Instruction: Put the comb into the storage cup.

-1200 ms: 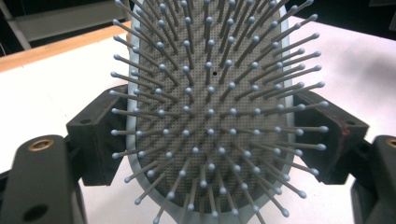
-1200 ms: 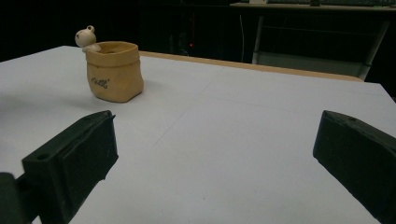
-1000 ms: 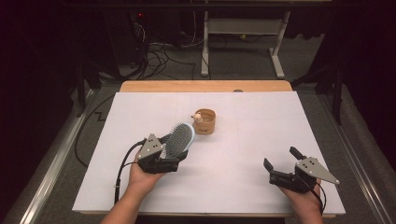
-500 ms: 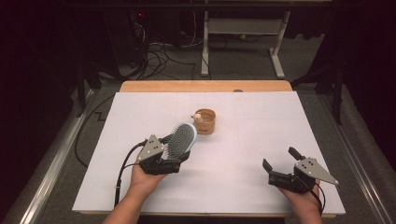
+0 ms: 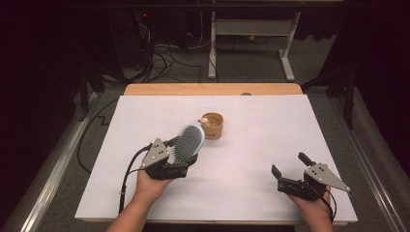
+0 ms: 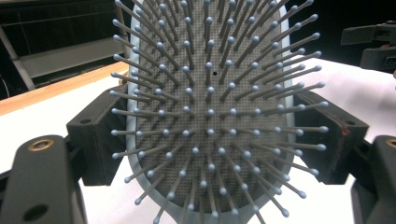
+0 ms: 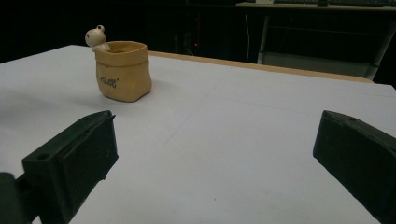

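High view: the left gripper (image 5: 178, 155) is held low over the left half of the white table sheet (image 5: 145, 116), with a paddle hairbrush (image 5: 187, 141) clamped between its jaws; the brush head is tilted up and away toward the table centre, pale blue rim visible, bristle face turned toward the gripper body. Just beyond the brush tip a small tan pot (image 5: 214, 125) is seen standing upright on the sheet, with a tiny pale figurine (image 5: 205, 121) perched at its left rim; whether brush and pot touch cannot be told from here. The right gripper (image 5: 291, 171) is held near the front right edge of the sheet, well apart from the pot, jaws spread wide with nothing between them. Left gripper view: the hairbrush (image 6: 210, 116) is seen bristles-on, grey cushion with ball-tipped pins, its blue rim pinched on both sides by the two black jaws; the grip is wide but closed on the brush. The other gripper is glimpsed at the upper right. Right gripper view: both jaws are seen far apart at the frame's lower corners, empty, bare white sheet between them; the tan pot (image 7: 123, 71) with printed lettering and the figurine (image 7: 95, 37) on its rim are seen farther off at upper left.
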